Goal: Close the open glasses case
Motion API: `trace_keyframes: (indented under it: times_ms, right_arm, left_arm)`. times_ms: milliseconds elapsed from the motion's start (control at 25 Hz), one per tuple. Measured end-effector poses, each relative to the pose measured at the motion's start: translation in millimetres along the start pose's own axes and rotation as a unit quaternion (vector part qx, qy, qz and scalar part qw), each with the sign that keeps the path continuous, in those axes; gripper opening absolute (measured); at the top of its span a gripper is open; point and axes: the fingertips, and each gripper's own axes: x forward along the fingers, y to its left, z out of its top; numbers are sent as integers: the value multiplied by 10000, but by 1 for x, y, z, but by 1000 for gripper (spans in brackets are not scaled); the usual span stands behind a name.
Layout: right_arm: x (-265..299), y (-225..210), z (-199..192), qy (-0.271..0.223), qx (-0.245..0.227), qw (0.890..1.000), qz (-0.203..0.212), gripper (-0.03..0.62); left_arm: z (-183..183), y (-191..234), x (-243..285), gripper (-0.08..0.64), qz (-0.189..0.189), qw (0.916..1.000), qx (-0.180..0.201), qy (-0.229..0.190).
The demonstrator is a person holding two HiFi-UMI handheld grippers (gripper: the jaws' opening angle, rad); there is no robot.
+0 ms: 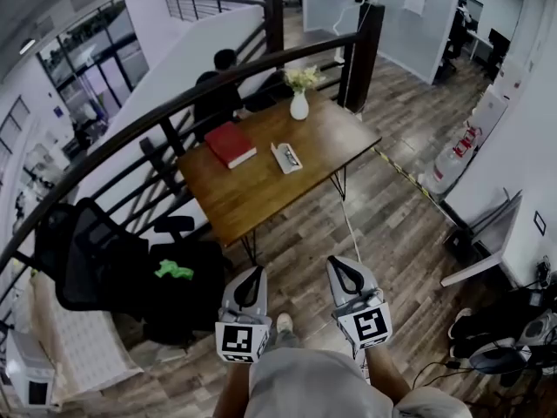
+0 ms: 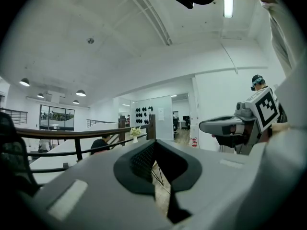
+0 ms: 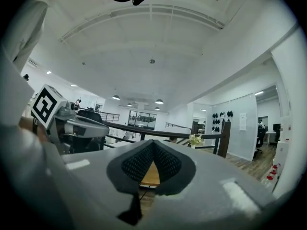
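Note:
The open glasses case (image 1: 286, 157) lies on the wooden table (image 1: 252, 190), white with glasses showing inside, well ahead of both grippers. My left gripper (image 1: 251, 274) and right gripper (image 1: 342, 265) are held side by side close to the body, level, far short of the table. Both have their jaws shut with nothing between them. In the left gripper view the left gripper (image 2: 154, 144) points at the railing and vase; the right gripper (image 3: 153, 143) shows a sliver of tabletop through its jaws.
A red book (image 1: 231, 144) and a white vase of flowers (image 1: 299, 103) also sit on the table. A dark stair railing (image 1: 157, 120) runs behind it, with a seated person (image 1: 218, 90) beyond. A black office chair (image 1: 104, 268) stands at left, wooden floor between me and the table.

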Motion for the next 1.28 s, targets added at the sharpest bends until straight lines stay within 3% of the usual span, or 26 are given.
trace_keyframes:
  times_ms: [320,800,1280]
  right_arm:
    - [64,-7,-3,119,8,9997,-219,3]
    - [131,-26,-5,353,27,9983,-469,3]
    - [201,-67,-23,393,194,9985,-324,3]
  left_arm:
    - [3,56,44,17,-146,9998,1,-106]
    - [5,99,103,17,-516,9985,-167,-124]
    - [-8,129,173,17,-456,9988,-185,78]
